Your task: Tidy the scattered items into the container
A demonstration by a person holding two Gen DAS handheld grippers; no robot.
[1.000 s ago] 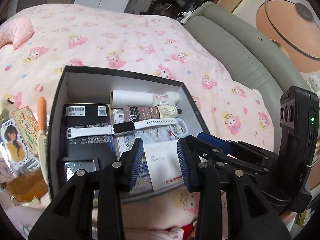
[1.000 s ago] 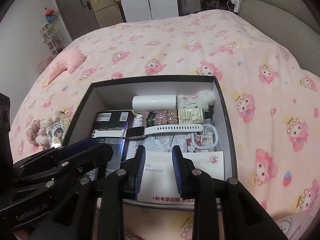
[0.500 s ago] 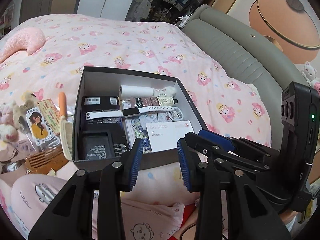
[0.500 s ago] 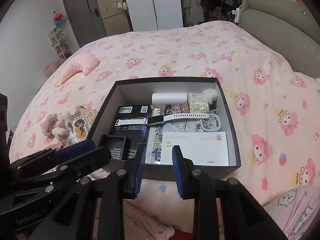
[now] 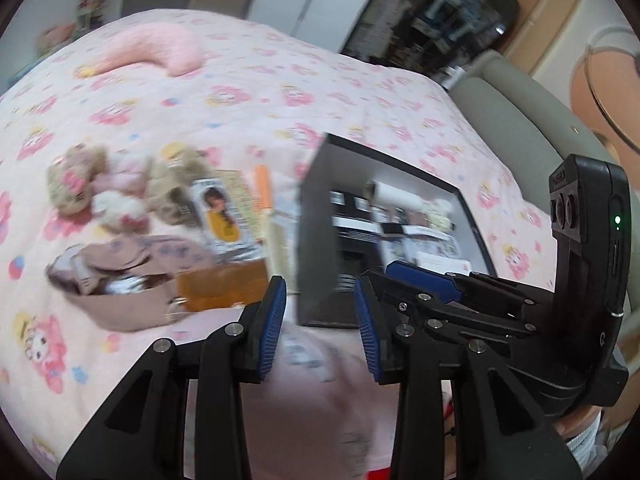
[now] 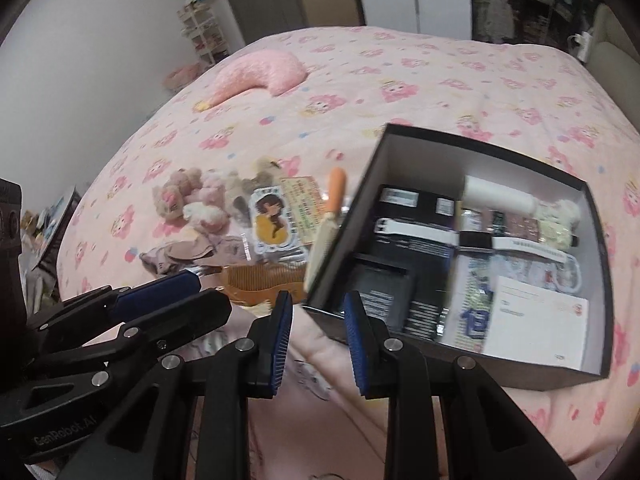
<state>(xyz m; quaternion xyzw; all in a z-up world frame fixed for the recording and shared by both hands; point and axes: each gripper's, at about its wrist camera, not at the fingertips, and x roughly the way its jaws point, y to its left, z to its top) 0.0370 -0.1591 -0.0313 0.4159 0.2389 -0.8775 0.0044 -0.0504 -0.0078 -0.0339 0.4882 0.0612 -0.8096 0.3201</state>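
Note:
A black open box lies on the pink bed, holding a white watch, a white roll, dark packets and a white envelope. Left of it lie loose items: plush toys, a girl sticker card, an orange-handled brush, a wooden comb and a beige pouch. My left gripper and my right gripper are both open and empty, hovering near the box's front left corner.
A pink crescent pillow lies far back on the bed. A grey padded headboard runs along the right. Wardrobes and a door stand beyond the bed.
Both grippers have swung left and pulled back from the box; the box now sits to the right and the loose items have come into the middle. Both stay open and empty.

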